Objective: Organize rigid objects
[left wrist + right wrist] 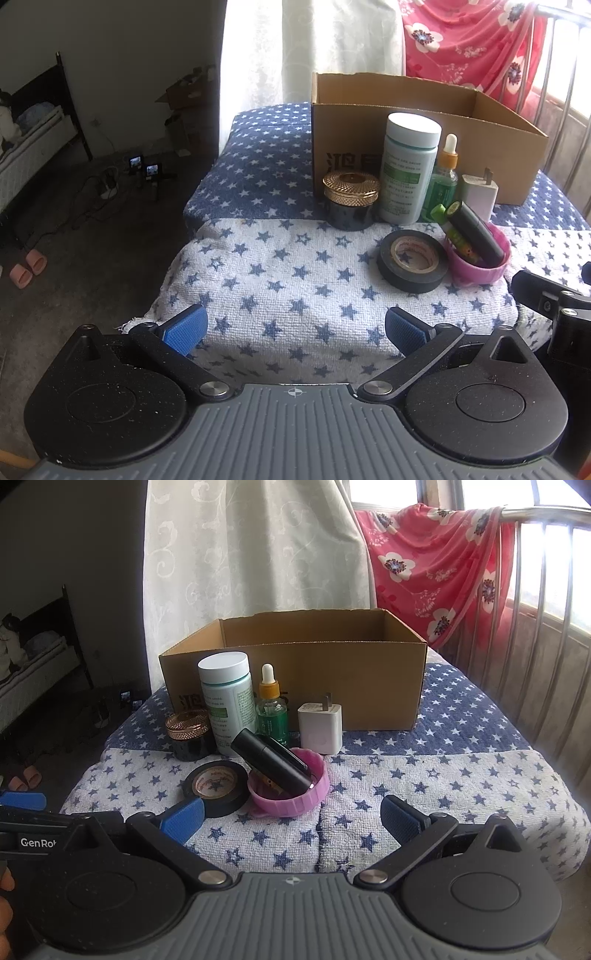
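An open cardboard box (332,679) (480,147) stands at the back of the star-patterned cloth. In front of it stand a white-capped bottle (227,705) (406,170), a green dropper bottle (271,712) (445,173), a white charger plug (320,727) (478,192) and a gold-lidded black jar (190,734) (350,201). A roll of black tape (216,786) (412,260) lies beside a pink lid (290,794) (480,264) that holds a black tube (273,764) (476,230). My left gripper (295,328) and right gripper (291,816) are both open and empty, near the front edge.
A metal railing (535,627) with a pink flowered cloth (436,572) runs along the right. A white curtain (251,554) hangs behind the box. Left of the table the floor holds pink slippers (27,267), cables and small devices (142,166).
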The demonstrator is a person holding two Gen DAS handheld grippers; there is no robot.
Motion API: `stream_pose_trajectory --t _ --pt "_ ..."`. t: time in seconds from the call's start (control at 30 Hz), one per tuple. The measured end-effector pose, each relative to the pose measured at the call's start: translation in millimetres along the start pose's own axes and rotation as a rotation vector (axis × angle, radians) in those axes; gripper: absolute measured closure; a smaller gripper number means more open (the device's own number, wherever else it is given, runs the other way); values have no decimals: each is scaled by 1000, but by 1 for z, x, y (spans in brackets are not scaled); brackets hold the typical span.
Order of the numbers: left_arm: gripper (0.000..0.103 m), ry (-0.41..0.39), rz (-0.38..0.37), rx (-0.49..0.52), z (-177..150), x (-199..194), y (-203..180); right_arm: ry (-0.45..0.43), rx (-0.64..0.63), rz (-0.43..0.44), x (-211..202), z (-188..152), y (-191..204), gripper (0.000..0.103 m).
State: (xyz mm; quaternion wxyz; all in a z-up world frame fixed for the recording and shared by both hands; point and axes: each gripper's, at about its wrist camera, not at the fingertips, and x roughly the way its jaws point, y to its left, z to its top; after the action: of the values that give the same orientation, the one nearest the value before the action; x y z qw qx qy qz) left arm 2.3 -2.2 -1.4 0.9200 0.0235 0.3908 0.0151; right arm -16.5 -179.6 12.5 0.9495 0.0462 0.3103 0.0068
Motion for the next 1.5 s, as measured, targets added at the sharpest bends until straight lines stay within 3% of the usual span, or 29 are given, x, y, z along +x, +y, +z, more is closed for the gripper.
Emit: stream_pose_trajectory --t 0.73,1.17,1.23,1.37,1.4,1.5 --pt "0 47 -2 56 22 32 -18 1 58 28 29 16 -19 0" --pt "0 -50 -242 198 34 26 -45 -94 64 102 31 29 -59 0" --pt "1 -63 -294 215 36 24 -51 -80 67 161 35 32 -62 3" --pt "9 -87 -354 251 34 25 -65 -17 58 286 50 41 -61 23" --pt "12 -90 -367 260 33 26 -68 -2 51 310 54 43 -60 30" --pt "28 -80 -409 273 33 32 -75 39 1 382 66 50 -53 37"
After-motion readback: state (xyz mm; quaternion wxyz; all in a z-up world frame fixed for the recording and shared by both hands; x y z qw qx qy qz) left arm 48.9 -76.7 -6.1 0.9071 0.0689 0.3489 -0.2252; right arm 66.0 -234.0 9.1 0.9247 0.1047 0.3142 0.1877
